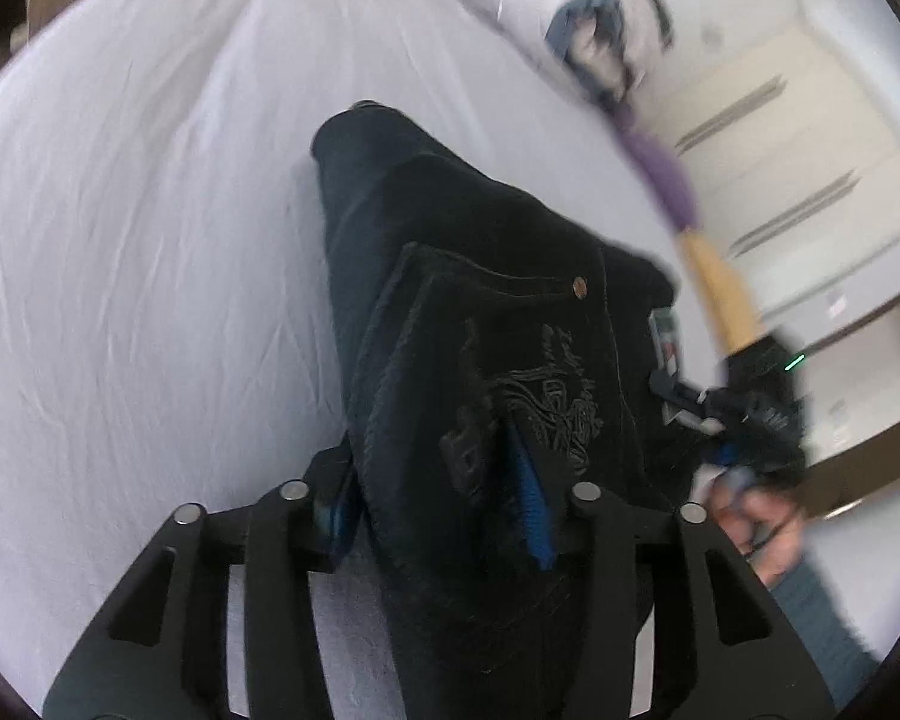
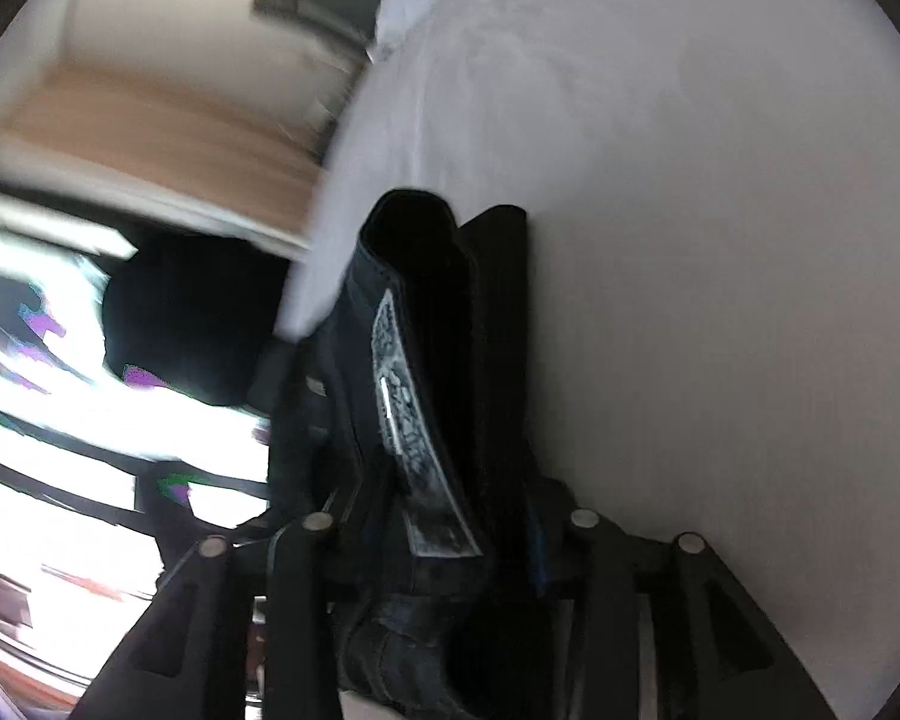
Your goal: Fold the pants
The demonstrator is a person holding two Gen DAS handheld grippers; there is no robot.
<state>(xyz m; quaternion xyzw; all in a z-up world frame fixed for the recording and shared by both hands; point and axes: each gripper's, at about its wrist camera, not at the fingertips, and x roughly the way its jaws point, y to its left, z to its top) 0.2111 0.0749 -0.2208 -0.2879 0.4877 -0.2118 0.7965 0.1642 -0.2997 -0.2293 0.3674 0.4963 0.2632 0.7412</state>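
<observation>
I hold the dark pants (image 1: 480, 360) lifted over the white bed (image 1: 150, 240), so I judge this is the carrying step of a fold. My left gripper (image 1: 438, 516) pinches the fabric at 6 o'clock, its fingers (image 1: 531, 504) pressed on the cloth. My right gripper (image 2: 444, 534) also pinches a thick bunch of it. Next I should bring both edges down together, flat and aligned.

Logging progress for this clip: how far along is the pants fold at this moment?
Midway, by the look of it. Done: the dark pants are already doubled lengthwise, layers stacked. In hand: the left gripper and the right gripper both clamp the waist end, lifting it over the white sheet. Left: laying it down for a final fold.
</observation>
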